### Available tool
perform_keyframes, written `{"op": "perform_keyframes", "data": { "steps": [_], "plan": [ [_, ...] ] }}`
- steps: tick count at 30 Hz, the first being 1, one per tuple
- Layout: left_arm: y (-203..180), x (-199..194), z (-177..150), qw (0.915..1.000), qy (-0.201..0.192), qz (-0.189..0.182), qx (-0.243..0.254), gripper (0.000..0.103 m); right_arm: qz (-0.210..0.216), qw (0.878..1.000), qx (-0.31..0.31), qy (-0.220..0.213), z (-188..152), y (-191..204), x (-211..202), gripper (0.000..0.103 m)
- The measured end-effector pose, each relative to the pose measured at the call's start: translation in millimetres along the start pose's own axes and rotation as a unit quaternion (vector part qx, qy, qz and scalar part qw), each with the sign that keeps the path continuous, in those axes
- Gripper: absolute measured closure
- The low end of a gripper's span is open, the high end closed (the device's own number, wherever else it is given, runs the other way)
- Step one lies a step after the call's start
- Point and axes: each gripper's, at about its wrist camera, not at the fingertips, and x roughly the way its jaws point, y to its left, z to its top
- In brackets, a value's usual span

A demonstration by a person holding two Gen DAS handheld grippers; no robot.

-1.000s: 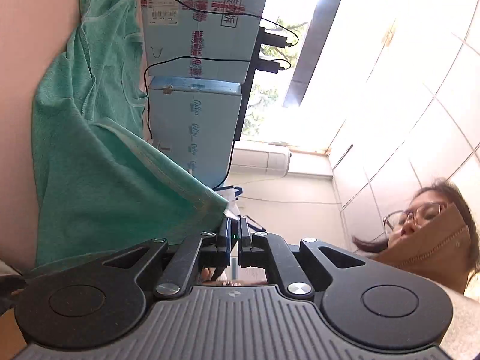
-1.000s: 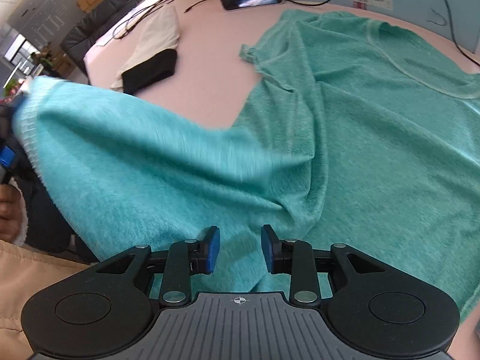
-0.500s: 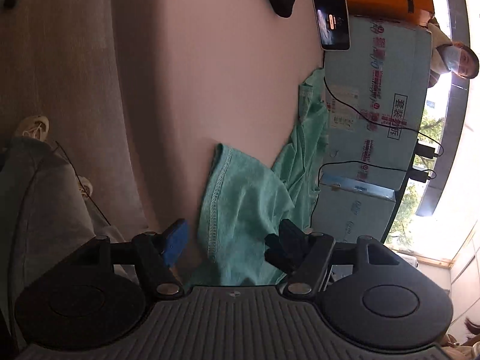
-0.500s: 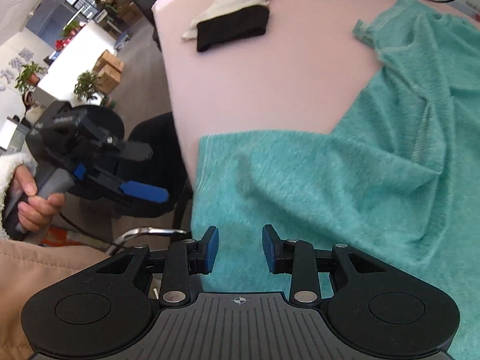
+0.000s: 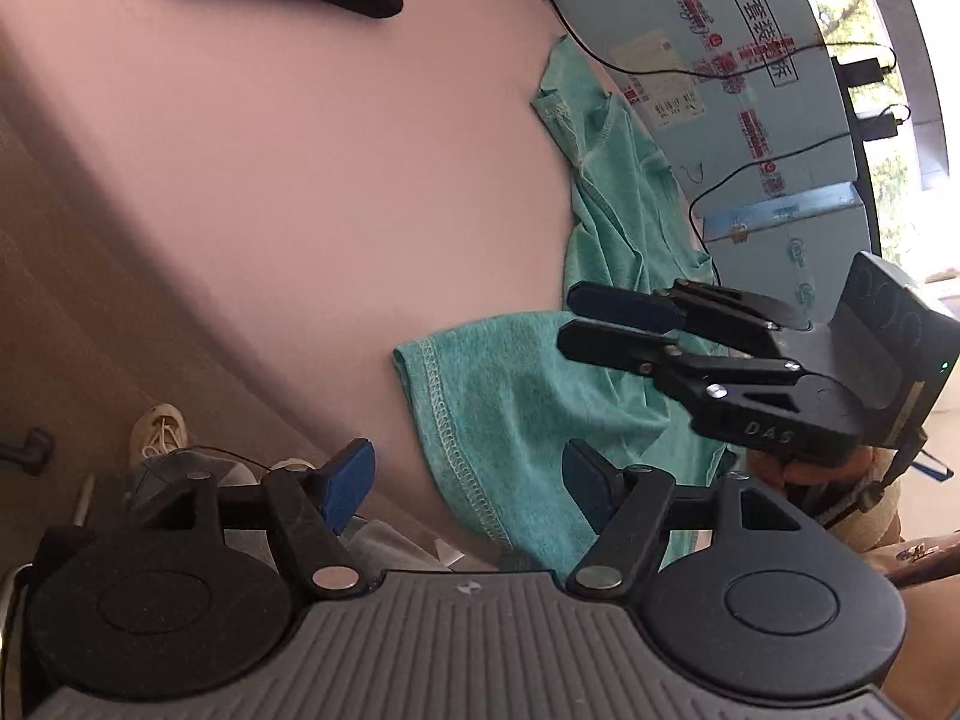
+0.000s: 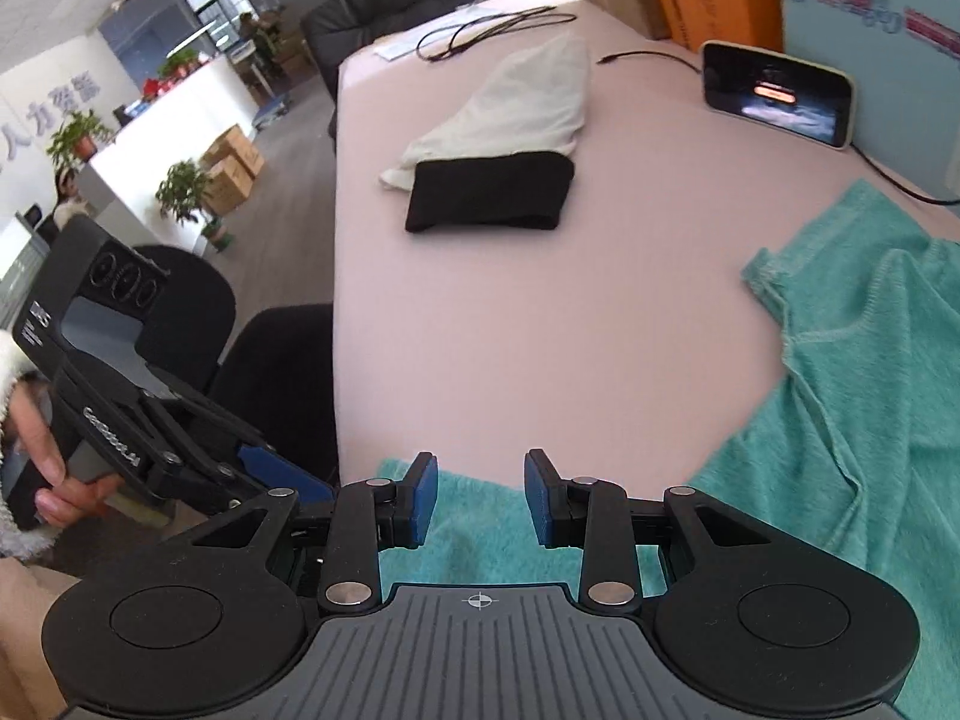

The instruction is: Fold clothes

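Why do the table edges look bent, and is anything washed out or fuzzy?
Both wrist views are fisheye, so the table edge bows. In the left view the window glares white at top right. In the right view the green shirt looks soft near the bottom edge; the phone stays fairly clear.

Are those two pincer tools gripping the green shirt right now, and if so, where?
No. The left gripper, jaws just opened, and the right gripper both stand open and empty above the green shirt, which lies loose on the table.
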Motion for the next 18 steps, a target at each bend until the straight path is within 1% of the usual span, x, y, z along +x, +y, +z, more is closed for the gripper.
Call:
{"op": "perform_keyframes", "data": {
  "steps": [5, 6, 7, 9, 13, 18],
  "plan": [
    [7, -6, -7, 0.9993, -0.019, 0.0, -0.031, 0.029, -0.008, 0.997, -0.046, 0.069, -8, 8, 28, 0.072],
    [7, -6, -8, 0.9992, -0.02, 0.0, -0.034, 0.029, -0.009, 0.996, -0.048, 0.079, -12, 8, 31, 0.077],
    [6, -5, -7, 0.9992, -0.022, 0.0, -0.034, 0.029, -0.009, 0.995, -0.044, 0.085, -16, 7, 32, 0.094],
    [4, -5, -6, 0.9992, -0.025, -0.001, -0.031, 0.029, -0.004, 0.995, -0.03, 0.091, -24, 5, 28, 0.102],
    [2, -1, -2, 0.9991, -0.025, -0.011, -0.033, 0.029, 0.024, 0.995, -0.002, 0.093, -43, 3, -3, 0.102],
    [-4, 12, 3, 0.9995, -0.007, -0.019, -0.025, 0.029, 0.009, 0.987, 0.034, 0.155, -82, -8, -32, 0.102]
  ]
}}
